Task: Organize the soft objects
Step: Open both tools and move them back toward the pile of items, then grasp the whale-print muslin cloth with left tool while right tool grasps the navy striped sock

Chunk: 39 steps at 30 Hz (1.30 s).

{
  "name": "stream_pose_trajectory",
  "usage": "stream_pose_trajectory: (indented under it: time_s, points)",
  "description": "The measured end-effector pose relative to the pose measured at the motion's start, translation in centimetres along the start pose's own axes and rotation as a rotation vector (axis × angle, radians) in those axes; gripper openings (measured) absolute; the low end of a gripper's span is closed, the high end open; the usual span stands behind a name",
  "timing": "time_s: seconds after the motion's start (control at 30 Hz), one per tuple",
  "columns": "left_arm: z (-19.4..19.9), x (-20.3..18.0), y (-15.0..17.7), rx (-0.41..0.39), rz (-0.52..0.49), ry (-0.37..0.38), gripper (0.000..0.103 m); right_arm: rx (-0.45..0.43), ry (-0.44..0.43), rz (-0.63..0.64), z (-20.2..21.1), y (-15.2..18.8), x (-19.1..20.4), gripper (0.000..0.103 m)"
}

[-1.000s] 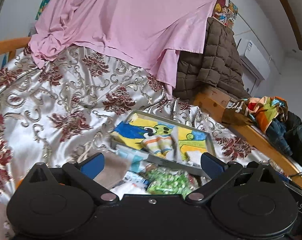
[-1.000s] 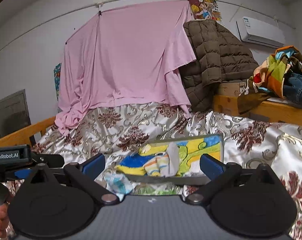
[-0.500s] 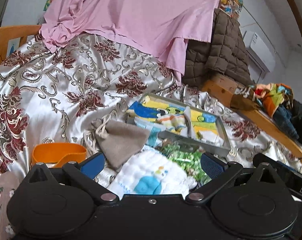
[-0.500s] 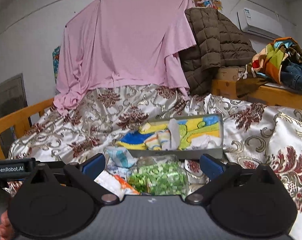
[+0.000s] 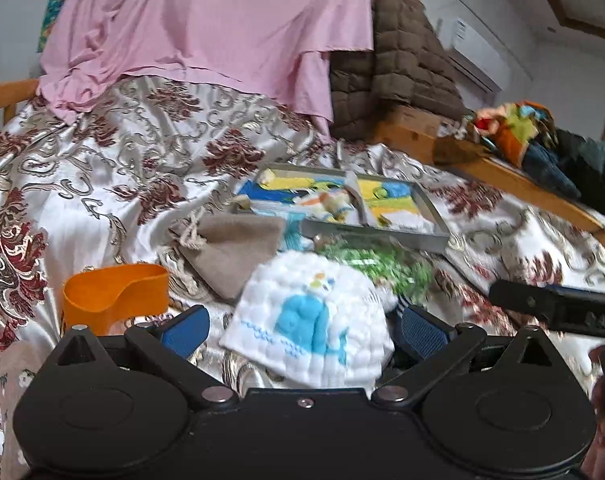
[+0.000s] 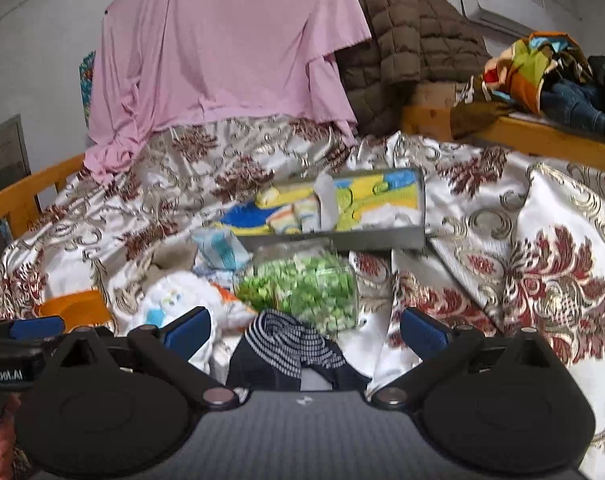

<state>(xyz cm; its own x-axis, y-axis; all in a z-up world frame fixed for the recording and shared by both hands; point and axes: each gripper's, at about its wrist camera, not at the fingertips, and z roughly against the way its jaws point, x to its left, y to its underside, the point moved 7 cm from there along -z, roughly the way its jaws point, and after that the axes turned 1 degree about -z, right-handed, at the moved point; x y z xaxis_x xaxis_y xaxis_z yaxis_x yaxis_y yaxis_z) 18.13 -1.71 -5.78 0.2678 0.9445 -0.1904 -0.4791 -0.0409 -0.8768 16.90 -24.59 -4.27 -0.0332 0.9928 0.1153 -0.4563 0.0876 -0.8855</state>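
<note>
Colourful cloths are held in the tray (image 5: 438,236) on the bedspread (image 5: 102,184); both grippers (image 5: 302,330) (image 6: 304,330) are spread wide, empty.

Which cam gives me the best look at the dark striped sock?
Right wrist: the dark striped sock lies in full view between the open fingers. The left wrist view shows only a sliver behind the white cloth.

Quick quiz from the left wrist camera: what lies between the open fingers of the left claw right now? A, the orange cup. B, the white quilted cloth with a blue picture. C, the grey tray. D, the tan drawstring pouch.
B: the white quilted cloth lies on the bedspread between the spread fingers of the left claw, while the orange cup, tan drawstring pouch and grey tray lie outside that gap.
</note>
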Motion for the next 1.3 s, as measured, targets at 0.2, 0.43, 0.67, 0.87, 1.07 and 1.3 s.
stream_pose_trajectory:
  time_s: [0.2, 0.43, 0.67, 0.87, 1.07, 1.3]
  points:
    - [-0.9, 0.0, 0.9, 0.042, -0.010, 0.022, 0.102, 0.095, 0.011, -0.003, -1.5, 1.4, 0.0, 0.103]
    - [-3.0, -0.3, 0.9, 0.079, -0.055, 0.074, 0.102, 0.181, 0.008, -0.038, -3.3, 2.3, -0.5, 0.103]
    - [-5.1, -0.1, 0.6, 0.086, -0.089, 0.118, 0.102, 0.241, -0.010, -0.073, -4.8, 2.7, -0.8, 0.103]
    - [-6.2, 0.9, 0.6, 0.076, -0.042, 0.135, 0.102, 0.275, -0.041, -0.045, -5.9, 2.7, -0.4, 0.103]
    - [-6.8, 1.9, 0.2, 0.076, -0.010, 0.155, 0.102, 0.312, -0.107, -0.005, -8.1, 2.6, 0.0, 0.102]
    - [-7.3, 2.5, 0.3, 0.088, 0.063, 0.199, 0.102, 0.316, -0.221, 0.110, -9.3, 2.0, 1.2, 0.100]
